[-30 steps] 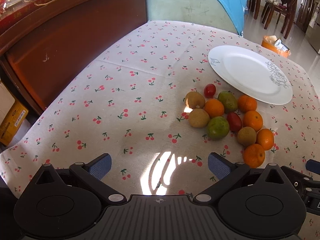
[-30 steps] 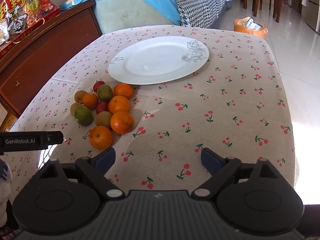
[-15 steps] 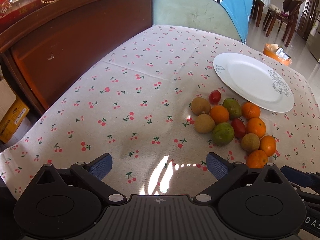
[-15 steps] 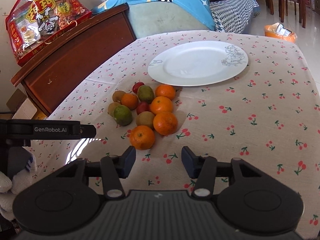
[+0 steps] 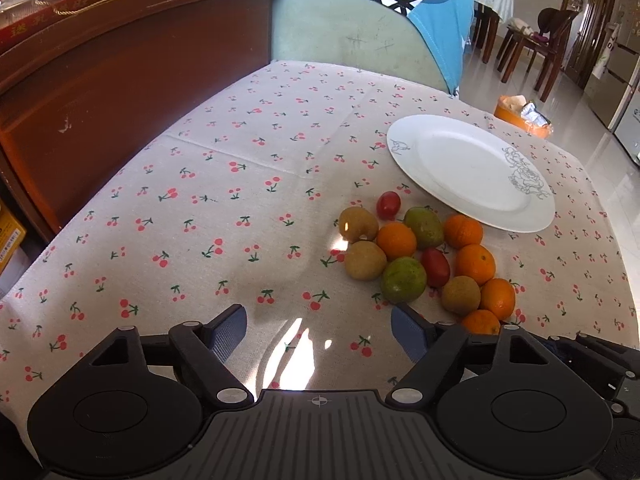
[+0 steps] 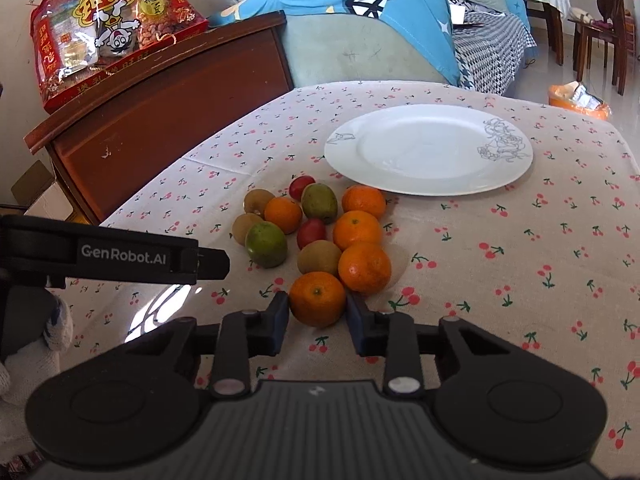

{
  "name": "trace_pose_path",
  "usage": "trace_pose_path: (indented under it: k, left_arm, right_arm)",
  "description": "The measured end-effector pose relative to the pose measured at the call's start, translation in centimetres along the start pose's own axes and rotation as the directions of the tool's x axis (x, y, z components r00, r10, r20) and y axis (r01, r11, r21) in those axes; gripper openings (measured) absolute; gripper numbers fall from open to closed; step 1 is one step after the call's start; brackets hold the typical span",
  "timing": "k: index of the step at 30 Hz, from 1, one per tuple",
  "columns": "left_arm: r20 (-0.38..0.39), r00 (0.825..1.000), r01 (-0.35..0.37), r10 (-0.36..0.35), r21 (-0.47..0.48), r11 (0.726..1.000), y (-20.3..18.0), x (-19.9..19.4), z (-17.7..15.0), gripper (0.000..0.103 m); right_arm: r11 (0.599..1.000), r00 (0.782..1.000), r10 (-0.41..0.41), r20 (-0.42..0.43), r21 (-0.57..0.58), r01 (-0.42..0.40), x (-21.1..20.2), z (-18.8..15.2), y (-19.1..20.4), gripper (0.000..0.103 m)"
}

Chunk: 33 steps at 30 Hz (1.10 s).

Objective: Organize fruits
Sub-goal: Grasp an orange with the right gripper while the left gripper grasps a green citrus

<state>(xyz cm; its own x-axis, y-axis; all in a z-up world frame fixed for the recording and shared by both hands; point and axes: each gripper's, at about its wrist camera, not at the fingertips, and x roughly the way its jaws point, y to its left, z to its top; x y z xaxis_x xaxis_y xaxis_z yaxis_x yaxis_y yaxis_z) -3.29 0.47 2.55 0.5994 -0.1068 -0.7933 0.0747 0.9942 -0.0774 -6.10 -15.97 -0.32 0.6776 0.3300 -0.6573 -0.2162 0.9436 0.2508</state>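
Observation:
A cluster of fruit lies on the cherry-print tablecloth: several oranges, three kiwis, two green mangoes and two red tomatoes. An empty white plate [image 6: 428, 148] sits just behind it, also in the left wrist view [image 5: 468, 168]. My right gripper [image 6: 318, 312] has its pads against both sides of the nearest orange [image 6: 317, 299], which rests on the cloth. My left gripper [image 5: 320, 330] is open and empty over bare cloth, left of the cluster; a green mango [image 5: 402, 280] lies just ahead of its right finger.
A dark wooden cabinet [image 6: 168, 92] with a red snack bag [image 6: 112, 28] stands along the table's left side. A sofa with blue cloth [image 6: 360, 12] is behind the table. The left gripper's body [image 6: 120, 256] shows at the left of the right wrist view.
My right gripper swung left, came down to the nearest orange and narrowed its fingers around it. My left gripper narrowed a little and stayed over the cloth.

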Motion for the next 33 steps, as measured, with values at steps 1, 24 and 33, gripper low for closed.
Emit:
trace_pose_path:
  k: [1,24,33]
  left_arm:
    - [0.004,1.000,0.012,-0.012,0.001,1.000,-0.1,0.0,0.0,0.068]
    - [0.040,0.992,0.116,-0.118,0.043,0.992,-3.4,2.7,0.5,0.040]
    - [0.068,0.992,0.105,-0.109,0.053,0.993,-3.7,2.9,0.5,0.030]
  right_arm:
    - [1.000,1.000,0.003,-0.006,0.004,-0.003,-0.1,0.0,-0.1,0.031]
    - [0.992,0.998,-0.020,-0.061,0.119,0.028,-1.8,-0.1,-2.1,0.032]
    - [0.990,0.998,-0.014,-0.057,0.141,0.022,-1.7,-0.1,-2.3,0.033]
